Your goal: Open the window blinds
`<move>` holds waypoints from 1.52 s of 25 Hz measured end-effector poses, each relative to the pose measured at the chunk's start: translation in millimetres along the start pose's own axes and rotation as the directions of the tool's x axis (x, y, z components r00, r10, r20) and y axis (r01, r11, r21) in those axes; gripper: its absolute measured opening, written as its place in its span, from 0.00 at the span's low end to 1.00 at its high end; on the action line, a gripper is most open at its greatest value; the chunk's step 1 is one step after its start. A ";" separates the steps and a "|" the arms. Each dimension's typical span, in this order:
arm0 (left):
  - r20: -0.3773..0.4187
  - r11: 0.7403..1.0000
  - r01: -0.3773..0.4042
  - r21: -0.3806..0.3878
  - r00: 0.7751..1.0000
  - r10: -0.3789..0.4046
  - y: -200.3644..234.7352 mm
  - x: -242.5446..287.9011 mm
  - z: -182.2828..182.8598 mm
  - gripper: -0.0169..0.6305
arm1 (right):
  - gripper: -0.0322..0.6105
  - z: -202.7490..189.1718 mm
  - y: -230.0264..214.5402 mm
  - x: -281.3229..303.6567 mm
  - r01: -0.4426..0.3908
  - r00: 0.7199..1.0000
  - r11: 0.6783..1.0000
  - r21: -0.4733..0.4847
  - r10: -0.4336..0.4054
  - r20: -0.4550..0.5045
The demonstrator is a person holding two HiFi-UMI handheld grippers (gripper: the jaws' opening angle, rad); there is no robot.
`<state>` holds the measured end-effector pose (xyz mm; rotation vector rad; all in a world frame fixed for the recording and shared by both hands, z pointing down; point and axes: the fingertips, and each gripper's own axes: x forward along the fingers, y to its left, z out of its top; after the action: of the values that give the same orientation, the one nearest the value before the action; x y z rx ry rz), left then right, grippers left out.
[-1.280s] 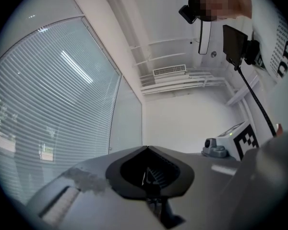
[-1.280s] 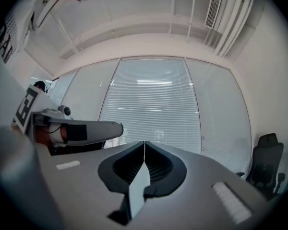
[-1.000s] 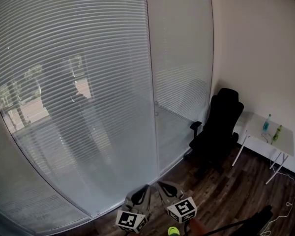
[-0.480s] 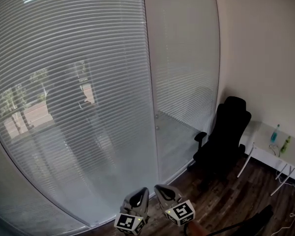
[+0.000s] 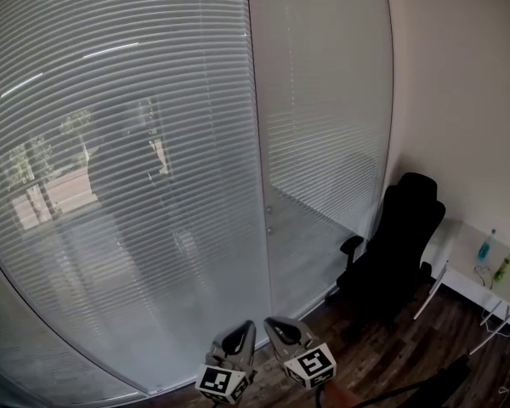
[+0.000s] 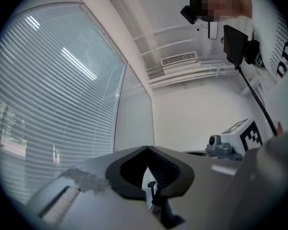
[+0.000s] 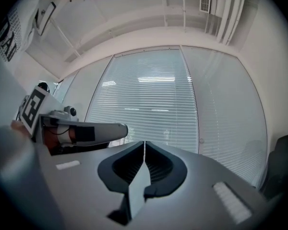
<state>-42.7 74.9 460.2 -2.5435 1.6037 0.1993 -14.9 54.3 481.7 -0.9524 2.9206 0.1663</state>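
Note:
Pale horizontal-slat window blinds [image 5: 136,143] hang down over two tall glass panes and fill most of the head view. Trees and a building show faintly through the slats. Both grippers are low in the head view, side by side, well short of the blinds. My left gripper [image 5: 245,328] is shut with nothing between its jaws [image 6: 146,148]. My right gripper [image 5: 274,323] is also shut and empty [image 7: 144,142]. The blinds [image 6: 53,95] run along the left of the left gripper view. They [image 7: 149,104] lie straight ahead in the right gripper view.
A vertical frame post [image 5: 257,185] splits the two panes. A black office chair [image 5: 395,245] stands at the right by the white wall. Beside it is a white folding table [image 5: 472,274] with a blue bottle [image 5: 486,246] and a green bottle [image 5: 503,266]. The floor is dark wood [image 5: 391,355].
The blinds have grown larger in the head view. The chair and table have slid toward the right edge. Both grippers keep side by side at the bottom, carried along toward the window.

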 end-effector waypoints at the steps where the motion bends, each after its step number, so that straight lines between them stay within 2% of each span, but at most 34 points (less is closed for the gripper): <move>1: 0.001 1.000 -0.001 0.001 1.000 0.001 0.5 5.8 -3.5 0.01 | 0.07 -2.3 -6.1 2.1 -0.003 1.000 1.000 -0.001 0.003 0.000; 5: -0.002 1.000 -0.014 0.009 1.000 0.014 0.3 22.5 -9.8 0.01 | 0.07 -8.2 -24.5 7.8 -0.009 1.000 1.000 0.002 0.009 0.006; 11: 0.010 1.000 -0.024 0.013 1.000 0.024 9.5 48.5 -0.7 0.01 | 0.07 -1.9 -44.0 21.5 -0.018 1.000 1.000 -0.010 0.018 0.006; 15: 0.023 1.000 -0.015 0.024 1.000 0.014 17.4 59.3 -10.4 0.01 | 0.07 -9.4 -53.5 32.3 -0.014 1.000 1.000 -0.009 0.014 0.002; 24: 0.027 1.000 -0.008 -0.005 1.000 0.008 73.0 99.7 -13.3 0.01 | 0.07 -11.1 -85.2 93.6 0.011 1.000 1.000 -0.024 -0.011 0.000; 38: 0.033 0.999 0.041 -0.001 0.999 -0.041 164.6 153.6 -11.7 0.01 | 0.08 -8.7 -118.9 197.0 0.057 0.998 0.997 -0.046 -0.057 0.004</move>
<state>-125.3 -133.7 438.0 -2.5581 1.5389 0.2370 -103.8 -157.2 461.8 -1.0405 2.8956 0.2327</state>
